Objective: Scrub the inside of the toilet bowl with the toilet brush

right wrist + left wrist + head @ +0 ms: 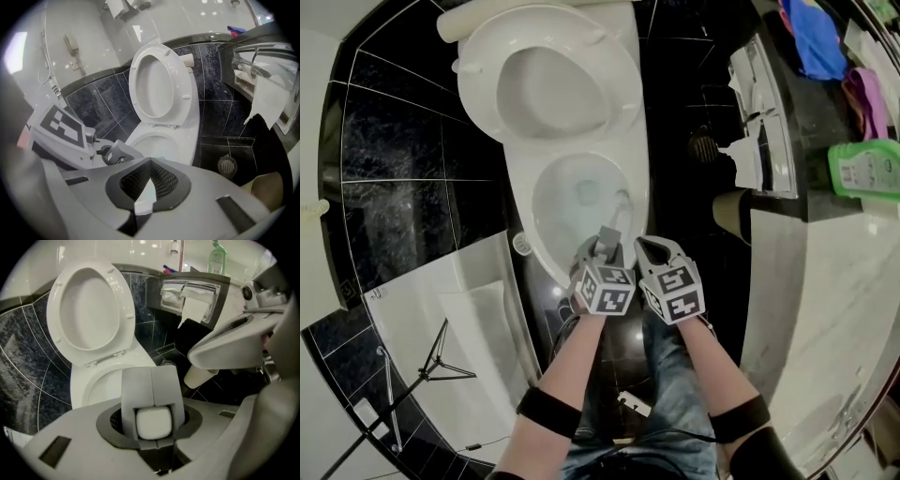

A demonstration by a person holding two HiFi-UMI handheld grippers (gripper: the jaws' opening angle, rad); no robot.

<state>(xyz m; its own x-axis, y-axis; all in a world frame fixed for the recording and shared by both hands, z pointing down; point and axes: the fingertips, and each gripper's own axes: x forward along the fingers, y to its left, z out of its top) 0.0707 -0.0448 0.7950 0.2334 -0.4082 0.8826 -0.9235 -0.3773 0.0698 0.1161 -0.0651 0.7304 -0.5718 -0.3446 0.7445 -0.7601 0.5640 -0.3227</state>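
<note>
Scrubbing step, I judged: my left fingers [585, 253] gripped the brush [616, 225] over the toilet bowl [539, 211], right fingers [656, 253] closed, empty; next, sweep inside.

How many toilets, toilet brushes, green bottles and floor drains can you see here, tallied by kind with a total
Toilet: 1
Toilet brush: 1
Green bottle: 1
Floor drain: 1
Total: 4
</note>
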